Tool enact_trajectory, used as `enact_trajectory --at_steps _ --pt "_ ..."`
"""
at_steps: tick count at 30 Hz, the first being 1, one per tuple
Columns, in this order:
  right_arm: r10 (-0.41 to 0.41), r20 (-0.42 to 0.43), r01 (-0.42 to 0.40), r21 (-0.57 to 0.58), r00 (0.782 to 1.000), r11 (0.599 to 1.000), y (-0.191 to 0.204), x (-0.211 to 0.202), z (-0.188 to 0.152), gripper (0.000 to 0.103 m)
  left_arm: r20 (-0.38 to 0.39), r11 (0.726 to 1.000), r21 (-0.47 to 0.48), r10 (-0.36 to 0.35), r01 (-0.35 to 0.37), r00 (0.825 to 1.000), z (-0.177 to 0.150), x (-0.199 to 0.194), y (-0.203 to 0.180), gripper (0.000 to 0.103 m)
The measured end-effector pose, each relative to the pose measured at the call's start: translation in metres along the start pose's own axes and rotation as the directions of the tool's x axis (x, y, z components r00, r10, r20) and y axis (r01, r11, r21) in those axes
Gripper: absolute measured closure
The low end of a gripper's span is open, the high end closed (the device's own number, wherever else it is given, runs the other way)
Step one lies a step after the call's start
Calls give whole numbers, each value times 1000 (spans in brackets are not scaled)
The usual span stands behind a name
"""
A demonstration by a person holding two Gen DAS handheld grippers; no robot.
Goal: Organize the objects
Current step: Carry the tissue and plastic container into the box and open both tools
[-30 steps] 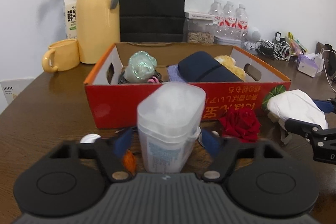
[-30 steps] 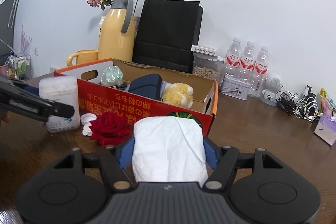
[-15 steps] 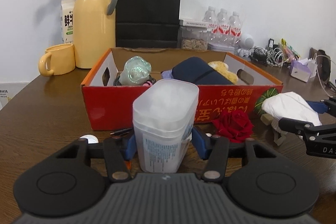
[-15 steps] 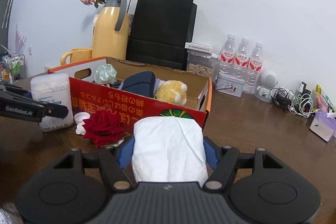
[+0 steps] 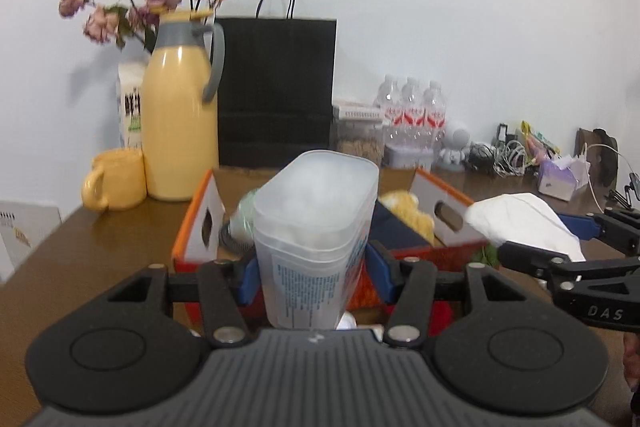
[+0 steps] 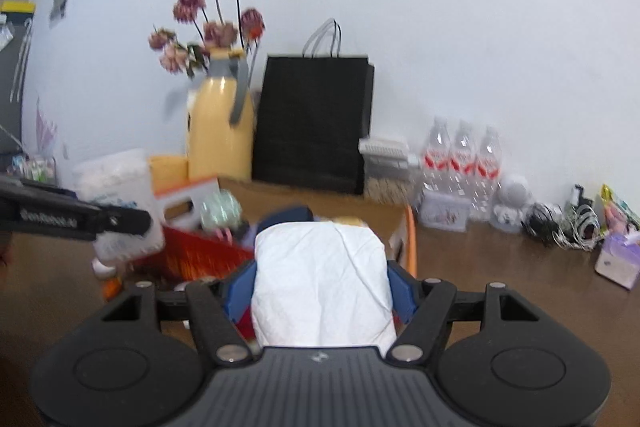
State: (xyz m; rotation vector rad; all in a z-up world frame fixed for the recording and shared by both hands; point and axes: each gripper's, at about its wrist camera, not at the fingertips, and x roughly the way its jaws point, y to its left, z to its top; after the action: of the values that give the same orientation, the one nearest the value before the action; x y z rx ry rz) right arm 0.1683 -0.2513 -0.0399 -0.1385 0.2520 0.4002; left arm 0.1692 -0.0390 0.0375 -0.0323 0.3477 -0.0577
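Between its blue pads the left gripper clamps the translucent tub; the right gripper clamps the white pack.

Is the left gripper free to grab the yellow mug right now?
Probably not: the left gripper is shut on the clear plastic container, so its jaws are full. The yellow mug stands unobstructed beside the thermos.

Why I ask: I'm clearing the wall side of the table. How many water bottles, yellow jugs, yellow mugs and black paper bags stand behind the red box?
water bottles: 3
yellow jug: 1
yellow mug: 1
black paper bag: 1
Total: 6
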Motion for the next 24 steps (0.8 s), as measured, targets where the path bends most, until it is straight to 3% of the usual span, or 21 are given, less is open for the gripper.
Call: enact_trajectory --at_steps 6,13,19,24 --pt "-3 17 3 3 1000 1000 10 33 35 36 40 1000 -6 15 -15 999 29 21 0 48" --pt "-48 -24 50 79 999 996 3 95 58 36 25 999 -43 30 -29 999 43 65 9 48" --pt "-90 -45 94 101 995 990 -13 134 51 36 9 998 -45 53 -53 999 44 103 16 48" --pt "-73 -86 84 135 994 987 -26 147 41 36 -68 998 -42 43 -45 997 37 130 22 48"
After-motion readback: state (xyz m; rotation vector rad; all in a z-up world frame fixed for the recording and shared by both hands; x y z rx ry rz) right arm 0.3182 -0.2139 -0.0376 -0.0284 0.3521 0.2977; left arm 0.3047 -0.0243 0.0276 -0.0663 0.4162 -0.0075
